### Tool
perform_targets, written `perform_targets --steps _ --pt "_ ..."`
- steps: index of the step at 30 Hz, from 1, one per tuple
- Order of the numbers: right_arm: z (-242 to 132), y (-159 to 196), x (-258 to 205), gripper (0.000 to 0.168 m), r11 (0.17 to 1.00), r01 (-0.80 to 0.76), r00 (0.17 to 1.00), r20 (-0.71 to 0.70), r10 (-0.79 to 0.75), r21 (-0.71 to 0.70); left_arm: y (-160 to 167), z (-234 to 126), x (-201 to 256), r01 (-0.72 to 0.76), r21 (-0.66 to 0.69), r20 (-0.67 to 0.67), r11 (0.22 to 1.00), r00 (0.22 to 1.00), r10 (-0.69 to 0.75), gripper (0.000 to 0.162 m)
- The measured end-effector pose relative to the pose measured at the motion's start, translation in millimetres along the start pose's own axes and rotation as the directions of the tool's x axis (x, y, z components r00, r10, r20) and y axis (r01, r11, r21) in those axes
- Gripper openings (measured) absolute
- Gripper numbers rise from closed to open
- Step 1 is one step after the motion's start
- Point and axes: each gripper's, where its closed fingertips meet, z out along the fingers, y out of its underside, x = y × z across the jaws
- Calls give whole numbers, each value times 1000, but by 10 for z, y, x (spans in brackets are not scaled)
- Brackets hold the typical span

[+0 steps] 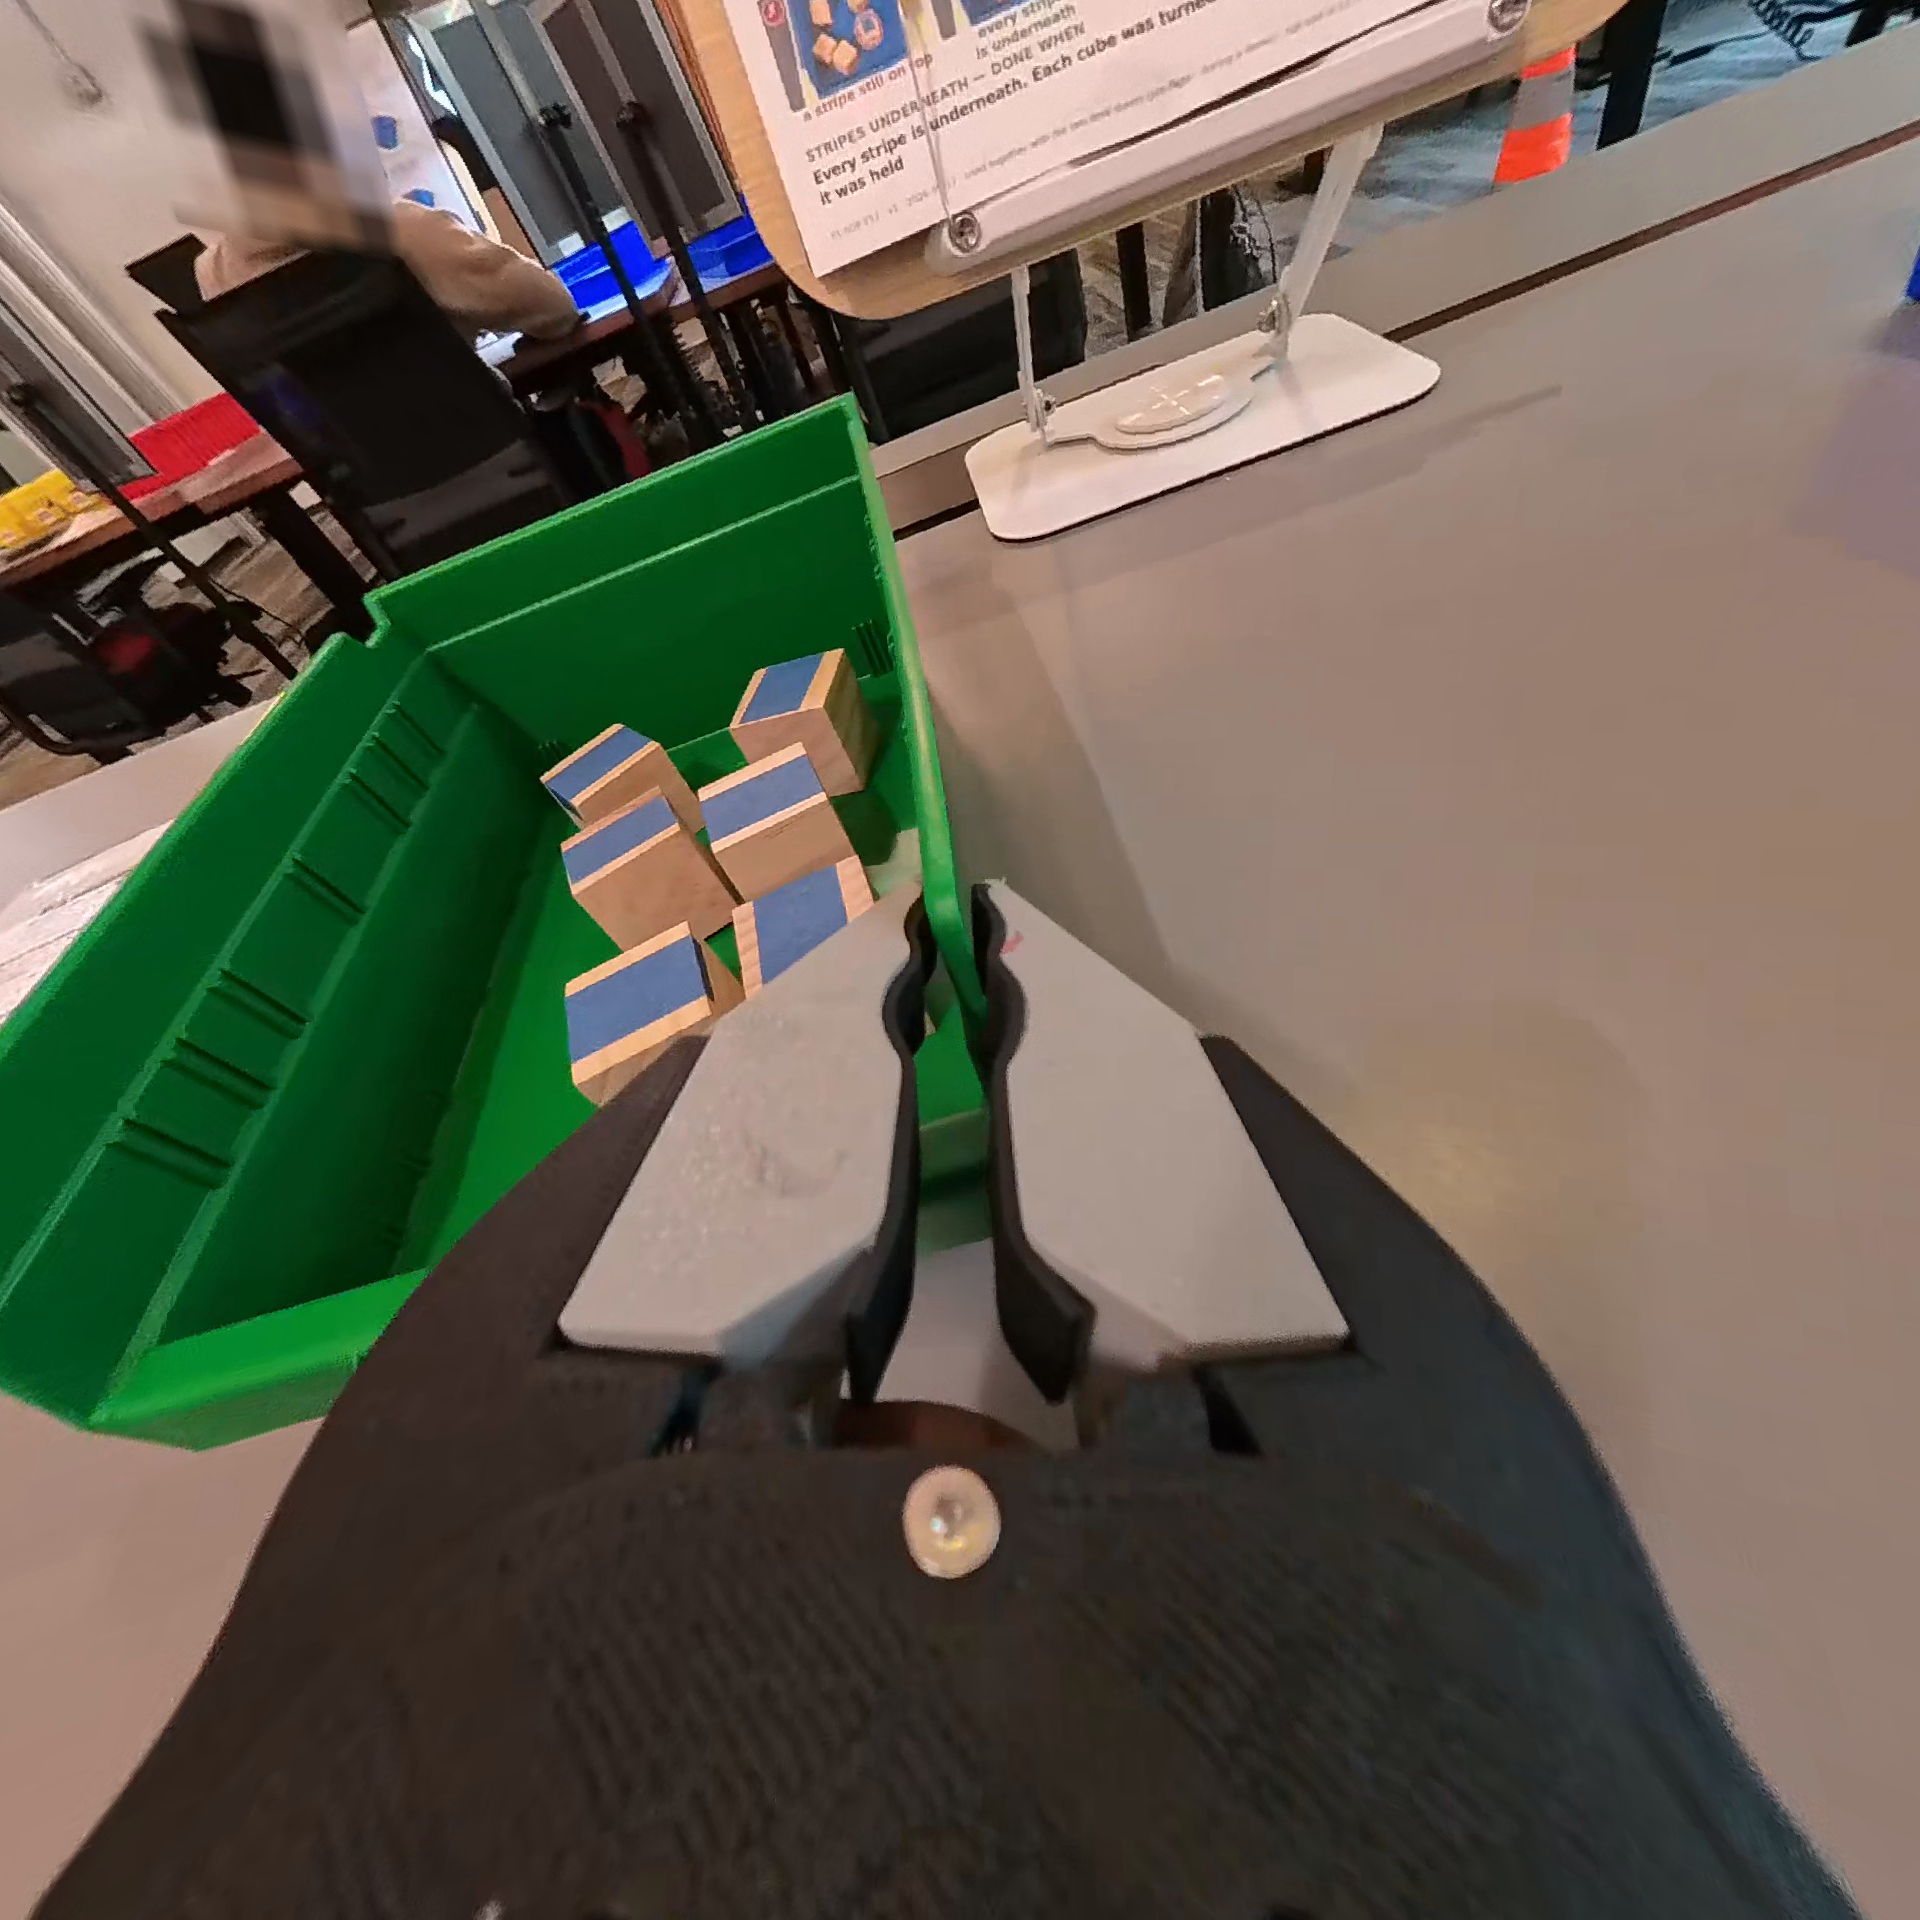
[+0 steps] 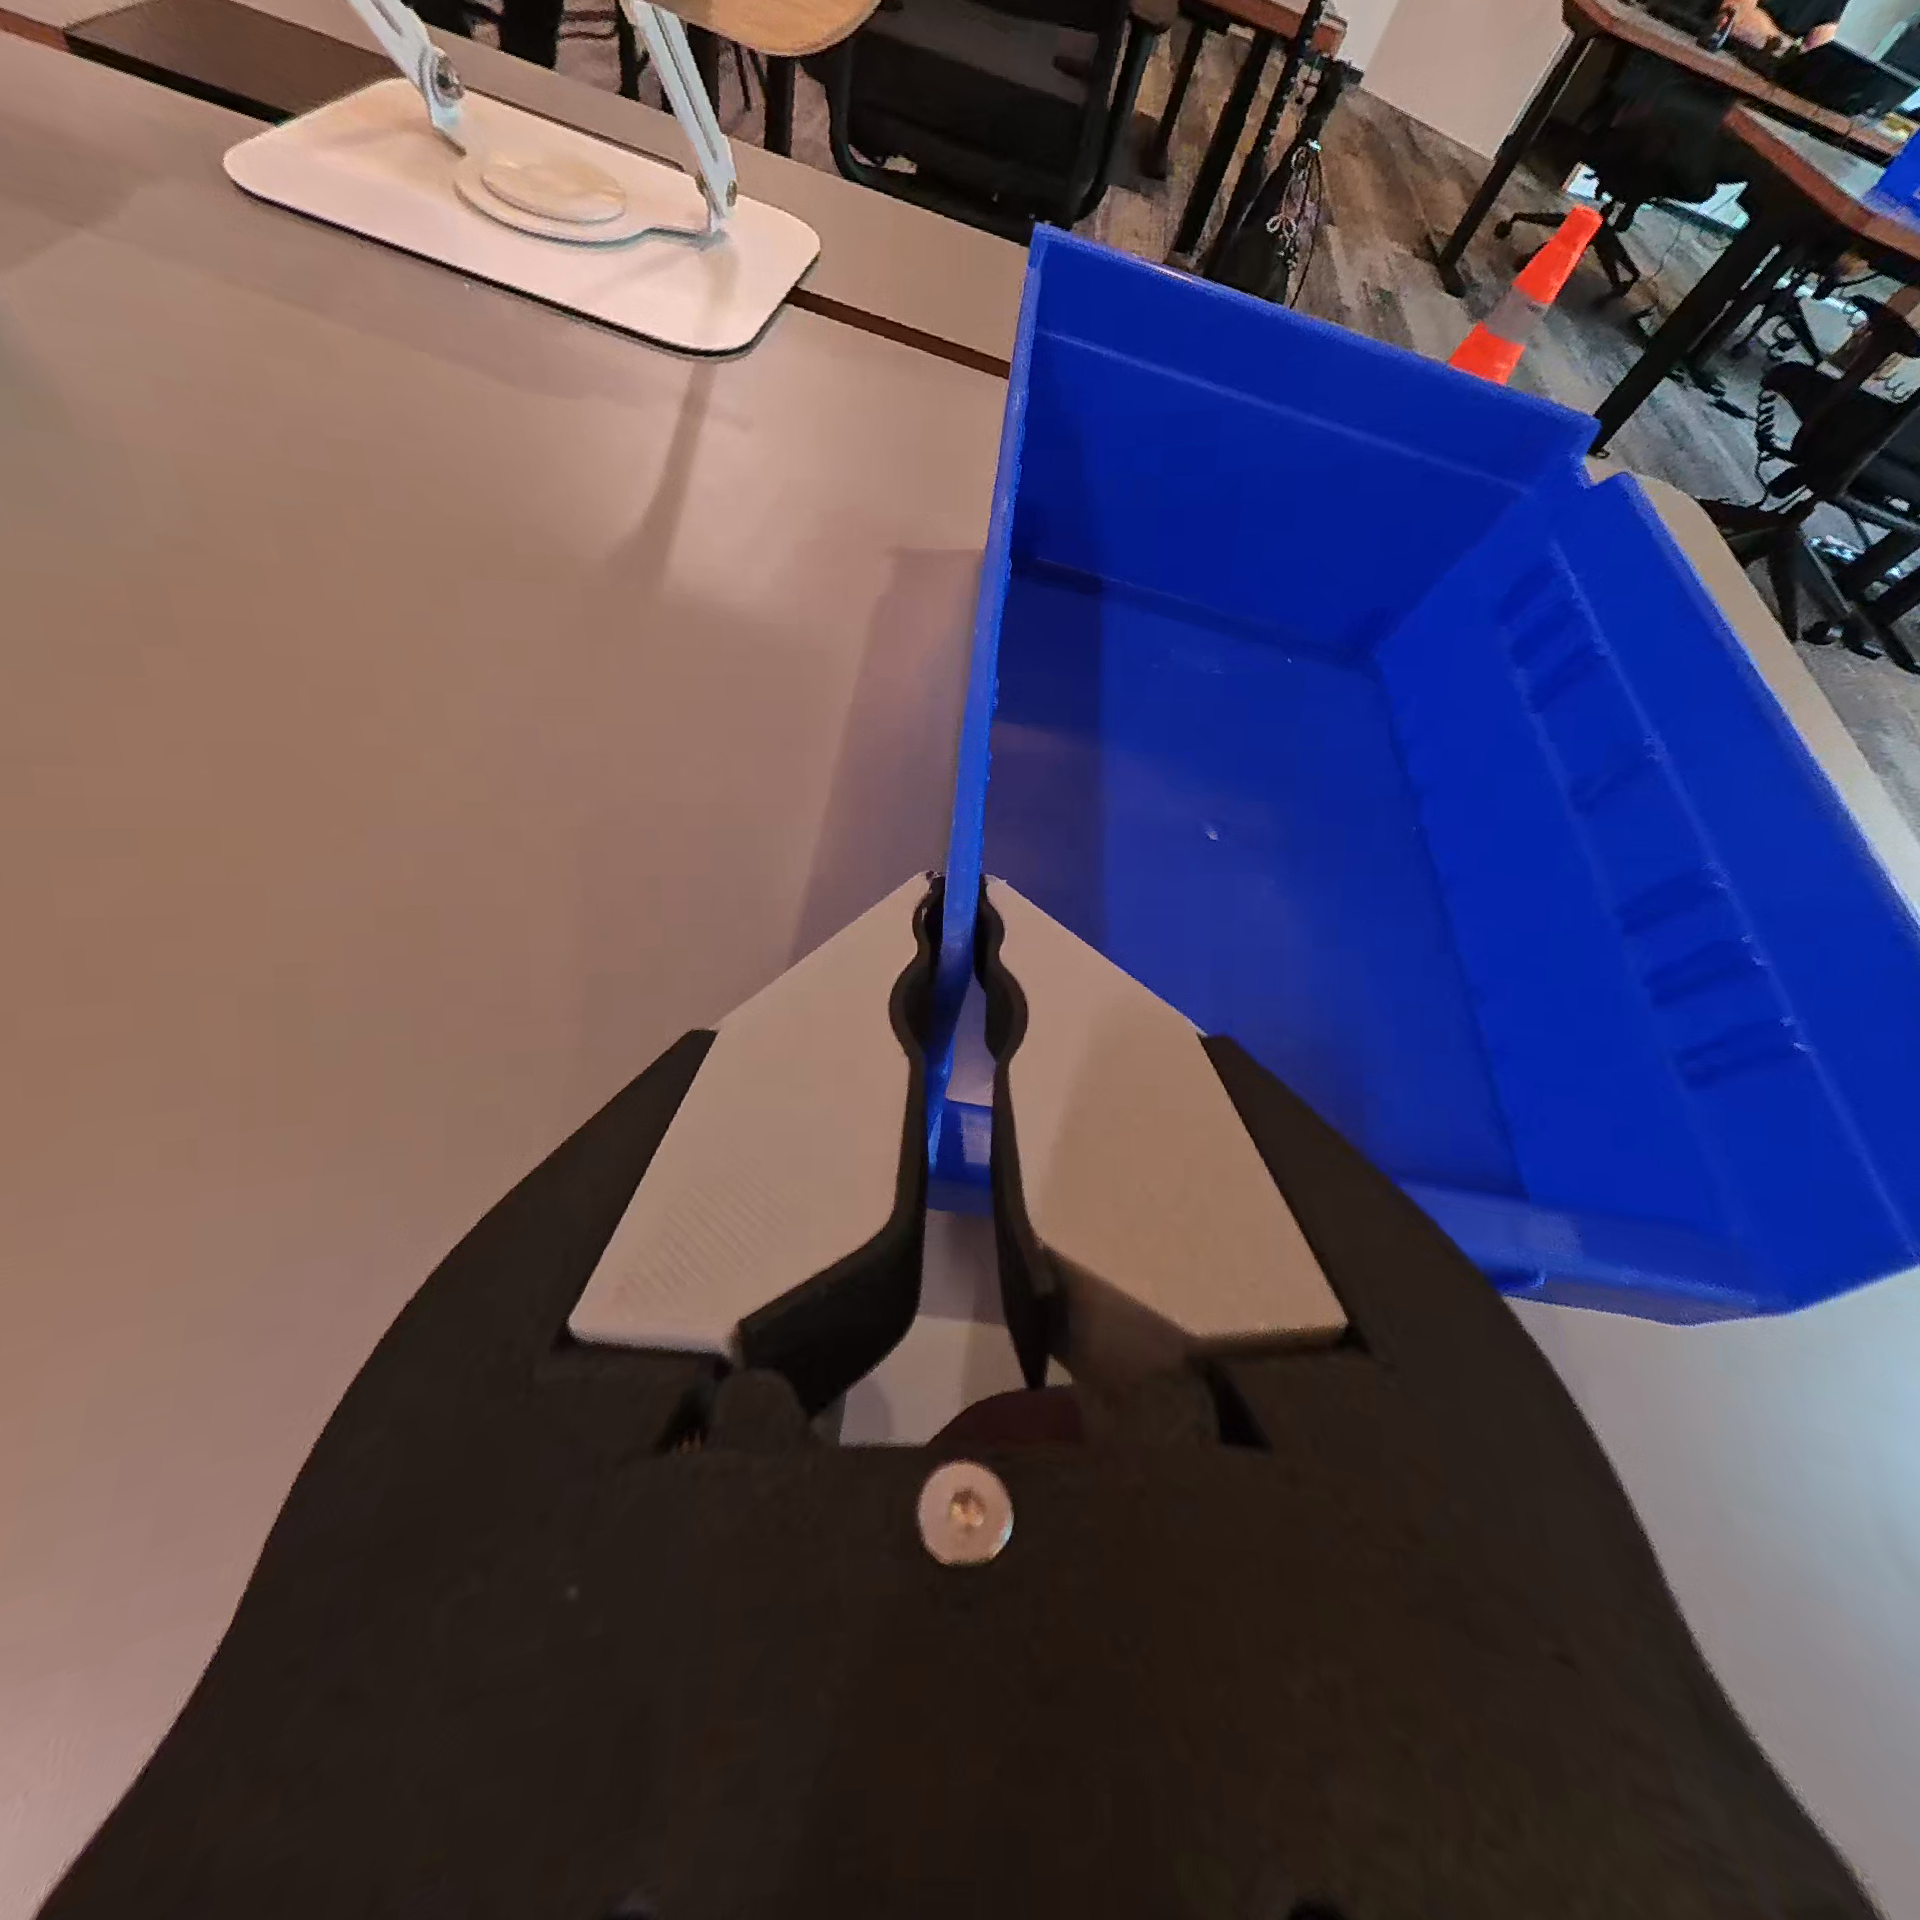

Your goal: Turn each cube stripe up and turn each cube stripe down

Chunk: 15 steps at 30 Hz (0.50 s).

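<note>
In the left wrist view a green bin (image 1: 260, 1039) stands tilted on the grey table. It holds several wooden cubes (image 1: 774, 821) with a blue stripe on their upper faces. My left gripper (image 1: 954, 914) is shut on the bin's right wall, one finger inside and one outside. In the right wrist view a blue bin (image 2: 1558, 831) stands empty. My right gripper (image 2: 961, 904) is shut on the blue bin's left wall.
A white stand (image 1: 1205, 416) carries a sheet of printed paper (image 1: 1039, 94) at the back of the table; its base also shows in the right wrist view (image 2: 520, 218). An orange cone (image 2: 1527, 301), chairs and other desks lie beyond the table edge.
</note>
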Motion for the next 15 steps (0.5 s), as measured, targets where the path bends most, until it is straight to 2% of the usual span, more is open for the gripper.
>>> perform_targets --steps 5,7,10,11,13,15 --pt "56 -27 -3 1 1000 -1 999 -37 1 -17 -14 -88 -14 -22 26 -27 999 999 22 6" --pt "6 -43 -13 2 1000 -27 999 -23 27 -6 -117 -227 0 -40 82 -58 996 997 45 17" --pt "-288 -358 -111 25 989 -32 999 47 26 146 -160 -514 16 -80 70 -185 994 979 92 41" --pt "-401 -497 -167 26 979 -28 997 75 14 201 -148 -590 -51 -90 41 -212 995 972 97 50" --pt "-597 -752 -397 28 956 -24 983 179 -30 293 -199 -697 -327 -78 19 -197 997 977 80 55" --pt "-682 -931 -705 31 942 -29 954 291 -74 334 -315 -736 -632 -27 29 -168 999 985 32 53"
